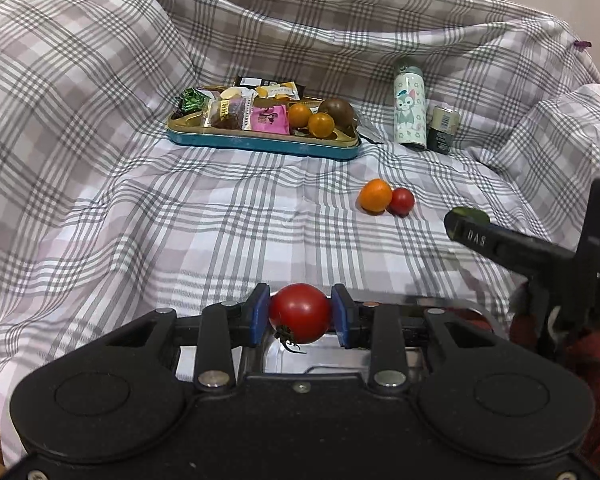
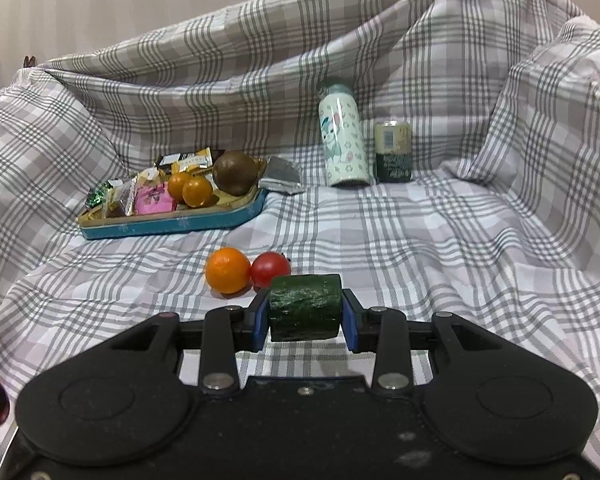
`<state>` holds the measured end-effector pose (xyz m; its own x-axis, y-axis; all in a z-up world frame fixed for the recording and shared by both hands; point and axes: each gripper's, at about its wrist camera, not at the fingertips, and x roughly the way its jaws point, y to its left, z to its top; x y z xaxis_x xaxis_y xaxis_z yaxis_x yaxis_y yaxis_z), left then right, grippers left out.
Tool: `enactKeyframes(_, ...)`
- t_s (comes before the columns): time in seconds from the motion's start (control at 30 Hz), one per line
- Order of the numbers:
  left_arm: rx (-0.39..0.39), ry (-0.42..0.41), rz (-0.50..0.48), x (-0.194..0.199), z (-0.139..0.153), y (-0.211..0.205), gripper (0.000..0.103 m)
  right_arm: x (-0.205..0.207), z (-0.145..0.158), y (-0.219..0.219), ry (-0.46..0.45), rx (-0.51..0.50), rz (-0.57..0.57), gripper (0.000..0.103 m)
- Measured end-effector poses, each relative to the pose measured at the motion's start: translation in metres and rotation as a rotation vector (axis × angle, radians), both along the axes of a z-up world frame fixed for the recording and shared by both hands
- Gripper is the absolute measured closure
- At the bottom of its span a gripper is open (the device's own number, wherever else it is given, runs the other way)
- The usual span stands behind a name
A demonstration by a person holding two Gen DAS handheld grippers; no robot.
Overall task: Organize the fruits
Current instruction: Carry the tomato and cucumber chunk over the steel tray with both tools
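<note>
My left hand-held gripper (image 1: 300, 314) grips a red tomato (image 1: 299, 312). My right hand-held gripper (image 2: 305, 310) grips a cucumber piece (image 2: 305, 307); an orange (image 2: 227, 270) lies just beyond it, to the left.

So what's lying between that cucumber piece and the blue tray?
An orange and small tomato, touching, on the checked cloth; right wrist view.

Grey-and-white plaid cloth (image 1: 140, 220), teal tray (image 1: 260, 145), red tomato (image 1: 300, 314), dark green cucumber piece (image 2: 305, 307), orange citrus (image 2: 227, 270)
</note>
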<state>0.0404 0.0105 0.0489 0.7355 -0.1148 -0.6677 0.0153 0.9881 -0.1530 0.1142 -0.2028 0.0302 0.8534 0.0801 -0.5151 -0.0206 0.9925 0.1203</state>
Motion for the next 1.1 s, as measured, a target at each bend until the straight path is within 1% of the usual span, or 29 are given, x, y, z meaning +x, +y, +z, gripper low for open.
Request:
enactKeyframes(0.07,-0.006,-0.001,-0.007,-0.003,-0.001,0.0,0.061,-0.006,0.006,-0.002,-0.002,0.008,-0.007,0.066)
enactKeyframes(0.17,-0.004,-0.008,-0.015,-0.008,-0.002,-0.001,0.061,-0.027,0.021,-0.007,-0.018,0.036,-0.011,0.066)
enactKeyframes(0.27,0.003,-0.012,-0.025,-0.01,-0.003,-0.003,0.061,-0.054,0.035,-0.005,-0.038,0.019,0.017,0.066)
enactKeyframes(0.37,0.008,-0.013,-0.033,-0.01,-0.005,-0.006,0.061,-0.084,0.044,0.0,-0.046,-0.007,0.062,0.066)
enactKeyframes(0.47,0.006,-0.001,-0.037,-0.01,-0.009,-0.008,0.061,-0.111,0.043,0.007,-0.02,-0.022,0.105,0.066)
enactKeyframes(0.63,0.015,0.026,-0.046,-0.012,-0.017,-0.011,0.061,-0.146,0.033,0.016,0.07,-0.028,0.148,0.066)
enactKeyframes(0.77,0.016,0.051,-0.053,-0.011,-0.023,-0.014,0.061,-0.158,0.025,0.024,0.123,-0.054,0.168,0.066)
enactKeyframes(0.9,0.011,0.067,-0.05,-0.008,-0.025,-0.016,0.061,-0.161,0.017,0.031,0.158,-0.071,0.191,0.066)
enactKeyframes(1.1,0.036,0.079,-0.038,-0.003,-0.023,-0.019,0.061,-0.156,0.016,0.036,0.162,-0.093,0.194,0.066)
